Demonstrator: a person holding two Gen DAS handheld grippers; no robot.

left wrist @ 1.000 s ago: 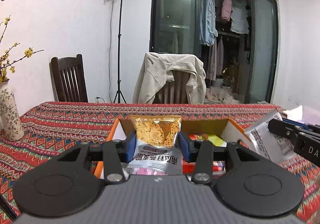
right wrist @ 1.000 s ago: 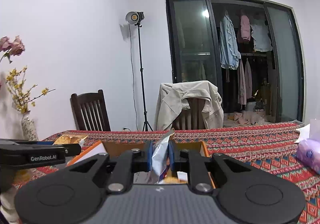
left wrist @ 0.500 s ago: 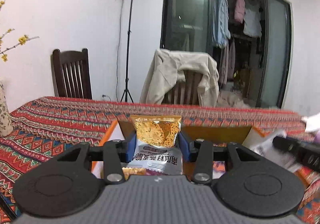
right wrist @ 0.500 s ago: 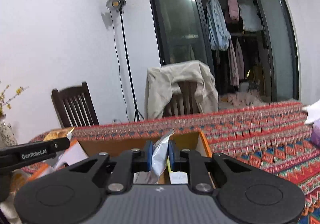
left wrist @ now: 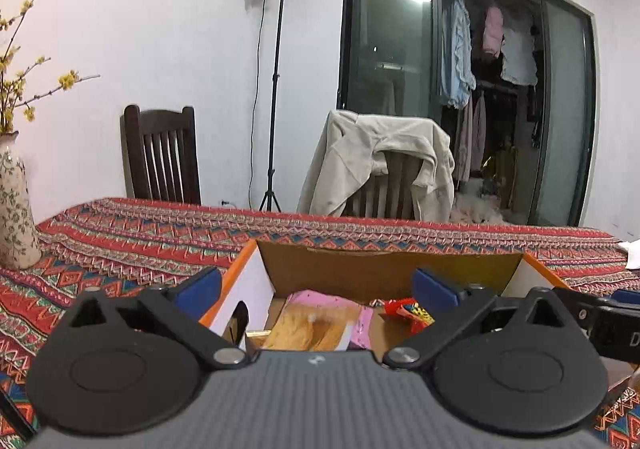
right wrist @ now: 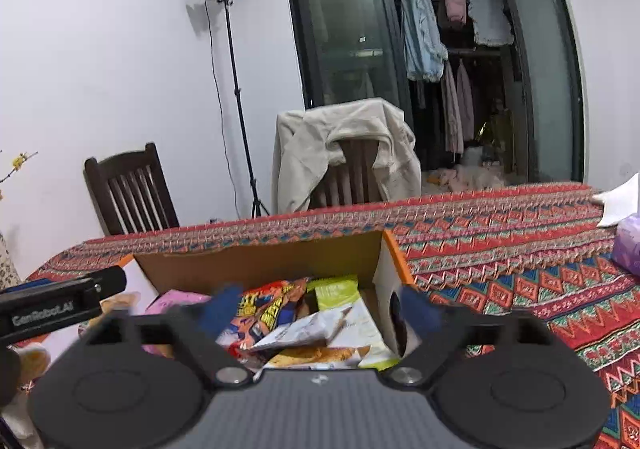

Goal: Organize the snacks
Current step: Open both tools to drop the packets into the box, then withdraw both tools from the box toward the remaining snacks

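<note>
An open cardboard box (left wrist: 384, 269) with orange edges sits on the patterned tablecloth; it also shows in the right wrist view (right wrist: 256, 261). Inside lie snack packets: a pink packet (left wrist: 320, 319) and a red one (left wrist: 406, 309) in the left wrist view, and a colourful packet (right wrist: 266, 305), a green packet (right wrist: 336, 291) and a white packet (right wrist: 316, 329) in the right wrist view. My left gripper (left wrist: 316, 285) is open and empty over the box. My right gripper (right wrist: 318, 307) is open and empty over the box, its fingers blurred.
A floral vase (left wrist: 16, 205) stands at the left on the table. Two wooden chairs, one with a beige jacket (left wrist: 380, 165), stand behind the table. A purple tissue pack (right wrist: 628, 241) lies at the right. A lamp stand (left wrist: 274, 89) stands by the wall.
Both grippers have opened and let go of their snack packets, which now lie in the box. Both grippers have tilted down over the box.
</note>
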